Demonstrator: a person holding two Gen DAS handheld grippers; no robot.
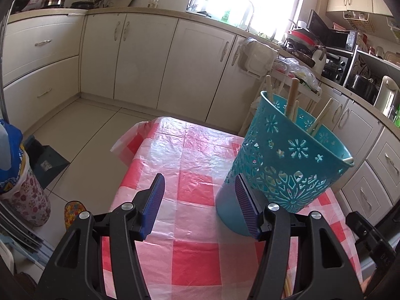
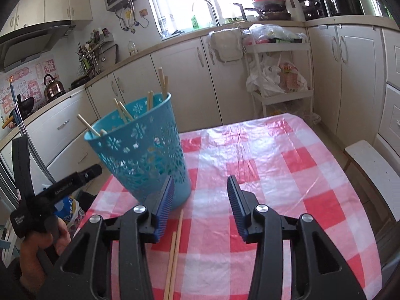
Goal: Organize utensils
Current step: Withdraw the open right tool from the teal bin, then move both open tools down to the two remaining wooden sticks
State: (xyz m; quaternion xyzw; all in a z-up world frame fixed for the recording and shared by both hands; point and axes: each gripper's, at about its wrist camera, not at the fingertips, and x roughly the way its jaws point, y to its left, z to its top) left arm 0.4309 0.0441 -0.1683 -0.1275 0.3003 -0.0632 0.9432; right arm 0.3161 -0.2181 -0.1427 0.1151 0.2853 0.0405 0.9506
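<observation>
A teal cut-out plastic basket (image 1: 287, 155) (image 2: 140, 155) stands on the red-and-white checked table cover and holds several wooden chopsticks (image 1: 292, 95) (image 2: 163, 82), which stick out above its rim. My left gripper (image 1: 200, 178) is open; its right finger sits just in front of the basket's base and nothing lies between the pads. My right gripper (image 2: 201, 178) is open over the table, to the right of the basket. Two loose chopsticks (image 2: 175, 250) lie side by side on the cloth, below and just inside its left finger, untouched. A hand holds the left gripper's handle at the left edge of the right wrist view.
The table (image 2: 287, 165) ends at the far side, with tiled floor and cream cabinets beyond. A white trolley (image 2: 280, 75) with bags stands behind it. A white seat (image 2: 375, 175) is at the right. A floral bin (image 1: 22, 195) stands on the floor to the left.
</observation>
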